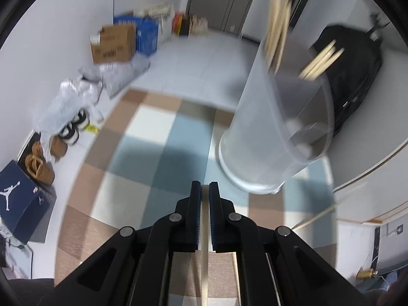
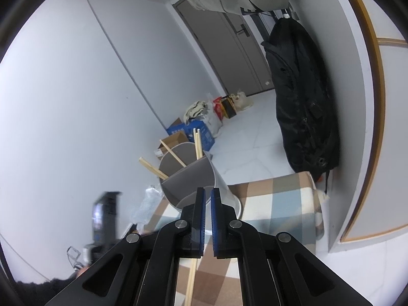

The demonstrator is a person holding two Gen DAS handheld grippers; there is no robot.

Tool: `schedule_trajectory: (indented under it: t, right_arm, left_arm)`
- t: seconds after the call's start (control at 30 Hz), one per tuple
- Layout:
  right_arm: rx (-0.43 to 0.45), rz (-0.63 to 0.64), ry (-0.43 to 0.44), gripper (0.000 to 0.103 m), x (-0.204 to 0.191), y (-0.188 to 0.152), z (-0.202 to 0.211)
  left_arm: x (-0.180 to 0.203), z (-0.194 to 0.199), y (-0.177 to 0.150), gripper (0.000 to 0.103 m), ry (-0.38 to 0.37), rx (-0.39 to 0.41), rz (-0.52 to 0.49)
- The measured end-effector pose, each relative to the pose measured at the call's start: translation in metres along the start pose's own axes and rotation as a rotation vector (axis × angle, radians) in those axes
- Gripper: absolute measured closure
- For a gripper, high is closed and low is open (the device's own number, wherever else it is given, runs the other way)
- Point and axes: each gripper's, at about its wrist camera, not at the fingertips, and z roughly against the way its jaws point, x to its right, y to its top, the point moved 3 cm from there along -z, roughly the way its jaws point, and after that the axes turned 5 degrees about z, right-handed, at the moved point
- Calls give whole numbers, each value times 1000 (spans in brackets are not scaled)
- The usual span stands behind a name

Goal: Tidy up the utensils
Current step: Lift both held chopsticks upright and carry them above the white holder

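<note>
A clear round utensil holder (image 1: 267, 137) with grey dividers leans over the checked tablecloth (image 1: 153, 132). Several wooden chopsticks (image 1: 275, 33) stick out of its compartments. My left gripper (image 1: 205, 186) is shut on a single pale chopstick (image 1: 204, 229) that runs back between its pads, left of and below the holder. In the right wrist view my right gripper (image 2: 207, 191) is shut on the near wall of the holder (image 2: 188, 176), with chopsticks (image 2: 197, 144) standing in it. One loose chopstick (image 2: 190, 280) lies on the cloth under the right gripper.
Another loose chopstick (image 1: 318, 215) lies near the table's right edge. A black coat (image 2: 303, 107) hangs by the far table corner. Boxes (image 1: 113, 43), bags and shoes (image 1: 38, 163) sit on the floor to the left. A blurred dark device (image 2: 105, 216) shows at the right wrist view's left.
</note>
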Motion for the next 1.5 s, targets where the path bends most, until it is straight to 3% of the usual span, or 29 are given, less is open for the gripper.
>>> schedule_trajectory:
  t: [0.27,0.4,0.5,0.57,0.8,0.97,1.2,1.4,1.43,1.5]
  right_arm:
    - [-20,-16,-24,99,5,-7,0]
    - [-119,-135,-99,97,43,-18,-13]
    - [-231,-225,-198,83,78,-31,-33]
    - [-284,-289,-219,73,99,-38,-45]
    - [-350,-420,-300,62,152,-51,-78]
    - [-360,-487,-344,60,176,-58,-99]
    - [-340,-584,-353,62,195,-66,-108]
    - [-336,-616,-331,84,203,-68,-117]
    - [-330,-622,-331,91,205,-67,-117]
    - [-321,-623,-326,92,206,-66,-116]
  left_arm:
    - [5,39,8,101,-80,107,-32]
    - [1,44,5,101,-108,131,-61]
    - [-5,42,2,101,-134,126,-55]
    - [-9,42,2,101,-148,128,-48]
    - [-20,34,4,101,-203,130,-47]
    - [-31,16,11,101,-230,60,8]
    - [-31,15,15,101,-240,55,2]
    - [-33,13,18,101,-244,43,25]
    - [-33,13,18,101,-245,44,29]
    - [-33,14,17,101,-235,50,25]
